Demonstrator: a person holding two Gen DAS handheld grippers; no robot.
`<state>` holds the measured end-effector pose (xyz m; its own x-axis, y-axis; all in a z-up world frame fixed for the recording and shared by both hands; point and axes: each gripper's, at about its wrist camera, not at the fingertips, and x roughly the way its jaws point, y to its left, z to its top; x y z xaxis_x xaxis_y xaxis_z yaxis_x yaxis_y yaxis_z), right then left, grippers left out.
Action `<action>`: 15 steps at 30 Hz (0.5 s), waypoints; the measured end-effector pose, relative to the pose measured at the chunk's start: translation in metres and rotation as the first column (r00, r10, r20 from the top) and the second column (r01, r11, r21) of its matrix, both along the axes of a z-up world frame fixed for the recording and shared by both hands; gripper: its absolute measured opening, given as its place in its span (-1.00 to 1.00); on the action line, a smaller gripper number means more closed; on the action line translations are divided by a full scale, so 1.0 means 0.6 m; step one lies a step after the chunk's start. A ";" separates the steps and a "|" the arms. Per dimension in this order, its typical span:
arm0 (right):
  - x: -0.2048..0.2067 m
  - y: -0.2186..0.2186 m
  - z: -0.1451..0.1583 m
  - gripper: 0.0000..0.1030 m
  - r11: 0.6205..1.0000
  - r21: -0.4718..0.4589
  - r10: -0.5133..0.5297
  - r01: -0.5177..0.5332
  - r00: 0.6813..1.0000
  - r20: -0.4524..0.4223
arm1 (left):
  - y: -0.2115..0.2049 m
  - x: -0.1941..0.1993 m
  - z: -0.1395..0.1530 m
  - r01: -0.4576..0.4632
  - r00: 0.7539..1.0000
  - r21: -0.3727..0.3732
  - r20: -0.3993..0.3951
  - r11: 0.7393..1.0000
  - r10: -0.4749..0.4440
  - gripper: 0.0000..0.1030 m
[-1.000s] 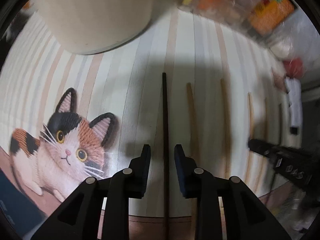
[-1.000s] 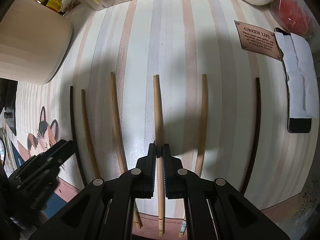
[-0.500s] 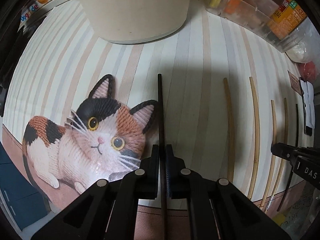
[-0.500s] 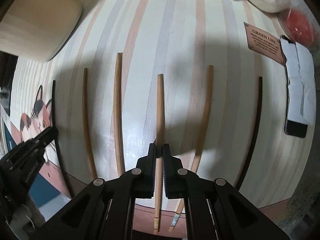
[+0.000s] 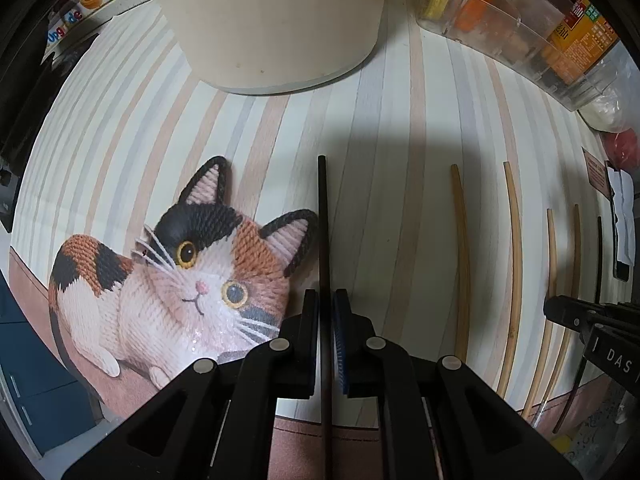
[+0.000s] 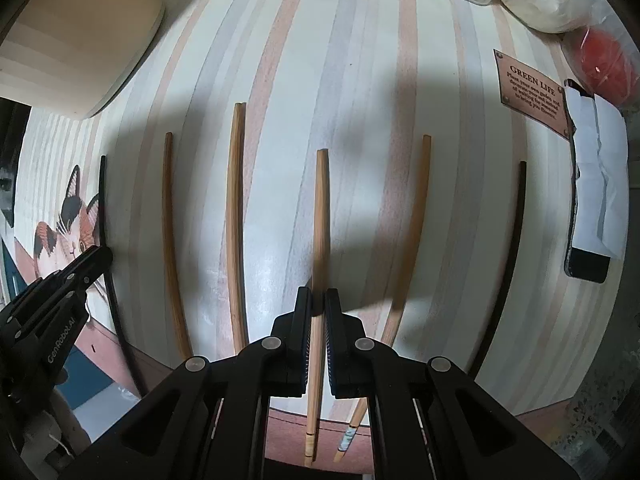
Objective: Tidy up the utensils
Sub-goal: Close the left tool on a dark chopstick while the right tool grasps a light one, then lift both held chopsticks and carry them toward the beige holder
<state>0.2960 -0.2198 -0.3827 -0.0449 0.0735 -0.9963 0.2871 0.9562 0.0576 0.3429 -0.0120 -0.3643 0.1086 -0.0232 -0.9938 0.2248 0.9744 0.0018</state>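
Left fingers [image 5: 326, 300] clamped on black chopstick [image 5: 322, 216], right fingers [image 6: 318, 300] clamped on wooden chopstick [image 6: 321, 208], both level

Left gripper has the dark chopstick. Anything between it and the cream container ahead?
Nothing visible. The left gripper is shut on the dark chopstick, and only bare striped mat lies between its tip and the cream container. The cat picture is printed flat.

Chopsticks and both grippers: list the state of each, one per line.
left gripper: shut on the black chopstick.
black chopstick: held between the fingers, beside the cat picture.
right gripper: shut on the wooden chopstick.
wooden chopstick: held between the fingers.
other wooden chopsticks: lying free on the striped mat, apart.
second black chopstick: lying free at the far right.
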 end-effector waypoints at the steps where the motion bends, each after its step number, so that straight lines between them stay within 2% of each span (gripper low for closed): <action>1: 0.005 0.002 -0.002 -0.87 1.000 -0.003 0.002 -0.002 1.000 -0.003 | -0.006 -0.001 -0.002 -0.002 1.000 0.000 0.000 1.000 0.002 -0.86; 10: 0.021 0.016 -0.006 -0.87 1.000 -0.029 0.007 -0.007 1.000 -0.011 | -0.038 0.000 0.003 0.047 0.999 0.028 0.014 0.999 -0.047 -0.94; 15: 0.009 0.033 -0.001 -0.88 0.998 -0.064 0.024 -0.021 0.999 0.041 | -0.043 -0.002 0.011 0.024 0.998 0.003 0.050 1.000 -0.024 -0.94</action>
<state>0.3012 -0.2001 -0.3832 -0.0043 0.0091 -0.9999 0.2640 0.9645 0.0076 0.3418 -0.0381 -0.3577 0.1572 -0.0236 -0.9873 0.2474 0.9688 0.0163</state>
